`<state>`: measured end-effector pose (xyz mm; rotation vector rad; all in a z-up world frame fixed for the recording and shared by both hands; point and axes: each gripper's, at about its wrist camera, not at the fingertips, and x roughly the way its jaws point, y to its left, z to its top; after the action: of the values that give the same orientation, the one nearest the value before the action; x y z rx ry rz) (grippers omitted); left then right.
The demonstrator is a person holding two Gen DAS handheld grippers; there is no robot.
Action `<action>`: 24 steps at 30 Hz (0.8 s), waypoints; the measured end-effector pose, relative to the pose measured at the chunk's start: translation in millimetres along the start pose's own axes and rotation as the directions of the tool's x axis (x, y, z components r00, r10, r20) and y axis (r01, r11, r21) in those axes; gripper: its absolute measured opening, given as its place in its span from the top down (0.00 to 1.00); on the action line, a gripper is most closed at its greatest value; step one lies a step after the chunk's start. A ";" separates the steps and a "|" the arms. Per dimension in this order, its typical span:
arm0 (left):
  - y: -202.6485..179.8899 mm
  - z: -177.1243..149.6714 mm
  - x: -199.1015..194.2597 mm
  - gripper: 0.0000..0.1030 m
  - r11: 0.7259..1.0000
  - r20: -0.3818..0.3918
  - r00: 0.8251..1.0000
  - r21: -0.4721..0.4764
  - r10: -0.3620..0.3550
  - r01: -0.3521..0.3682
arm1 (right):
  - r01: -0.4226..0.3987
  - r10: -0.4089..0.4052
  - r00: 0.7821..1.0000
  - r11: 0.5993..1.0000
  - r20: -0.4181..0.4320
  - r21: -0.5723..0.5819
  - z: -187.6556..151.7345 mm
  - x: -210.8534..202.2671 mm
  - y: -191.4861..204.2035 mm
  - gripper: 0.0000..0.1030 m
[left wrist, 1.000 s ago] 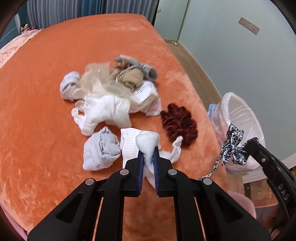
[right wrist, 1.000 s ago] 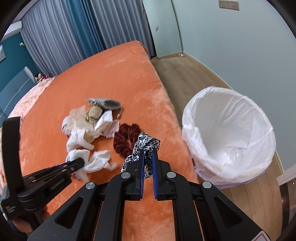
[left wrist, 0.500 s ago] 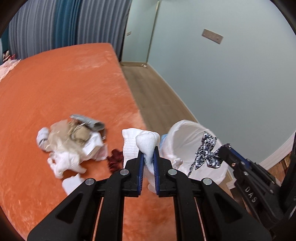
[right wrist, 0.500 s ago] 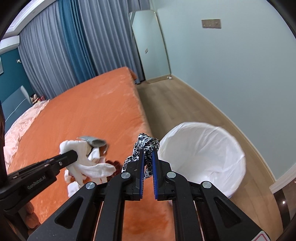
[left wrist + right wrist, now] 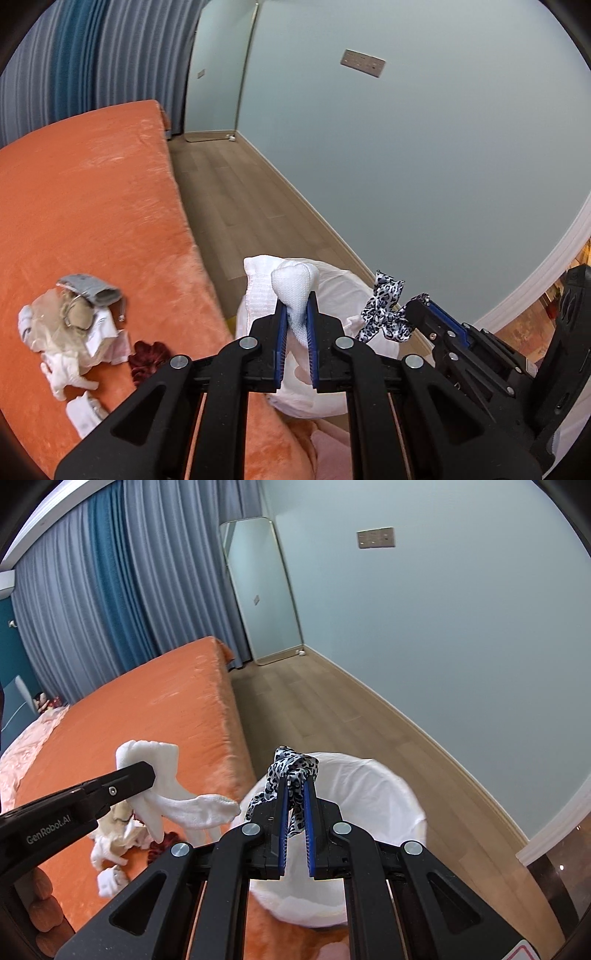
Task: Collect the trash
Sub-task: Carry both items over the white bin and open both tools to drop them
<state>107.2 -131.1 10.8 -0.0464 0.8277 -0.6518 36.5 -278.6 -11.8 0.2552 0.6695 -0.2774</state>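
Note:
My left gripper (image 5: 296,306) is shut on a white sock (image 5: 293,284), which hangs above the edge of the orange bed (image 5: 92,203). Directly behind it stands the bin with a white liner (image 5: 343,284). My right gripper (image 5: 295,786) is shut on a leopard-print hair tie (image 5: 293,768), held over the near rim of the bin (image 5: 373,790). In the right wrist view the left gripper (image 5: 147,771) shows at the left with the sock (image 5: 195,808) dangling from it. The left wrist view catches the right gripper (image 5: 413,308) with the hair tie (image 5: 384,314).
A heap of socks and wrappers (image 5: 74,325) and a dark red scrunchie (image 5: 147,360) lie on the bed. Wooden floor (image 5: 332,709) runs between the bed and the pale wall. A mirror (image 5: 266,590) leans in the far corner beside the curtains (image 5: 110,590).
Both grippers rose off the bed and swung right, away from the heap, with the sock and hair tie still held. The bin has come from the right edge to directly ahead.

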 end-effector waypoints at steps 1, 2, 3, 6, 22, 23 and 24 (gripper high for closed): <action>-4.1 2.2 3.5 0.91 1.000 -0.003 1.000 0.006 -0.007 0.007 | 0.004 -0.004 1.000 1.000 0.000 0.003 0.8 0.8 -3.3 0.93; -9.2 3.9 8.0 0.91 1.000 -0.008 1.000 0.014 -0.017 0.017 | 0.009 -0.009 1.000 1.000 0.001 0.005 1.4 1.0 -5.7 0.93; -12.5 4.9 12.0 0.91 0.999 -0.012 1.000 0.020 -0.027 0.028 | 0.013 -0.013 1.000 1.000 0.000 0.006 1.9 2.2 -7.9 0.93; -21.9 8.7 23.6 0.90 0.998 -0.019 0.999 0.034 -0.047 0.047 | 0.023 -0.023 1.000 1.000 -0.002 0.010 0.8 3.9 -13.3 0.93; -20.6 16.0 34.3 0.44 1.000 0.007 1.000 -0.003 -0.017 0.017 | 0.039 -0.040 0.999 0.998 0.020 0.059 10.5 12.8 -30.2 0.70; -20.2 15.4 33.3 0.43 1.000 0.009 1.000 -0.004 -0.013 0.013 | 0.037 -0.039 0.999 0.998 0.022 0.057 9.9 11.6 -28.7 0.69; -19.2 15.0 32.0 0.43 1.000 0.013 1.000 -0.006 -0.010 0.010 | 0.036 -0.037 0.999 0.998 0.022 0.055 9.6 10.9 -27.4 0.69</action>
<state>123.4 -167.4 5.2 -0.0604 0.8173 -0.6578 41.1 -309.0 -15.4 0.2913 0.6449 -0.3334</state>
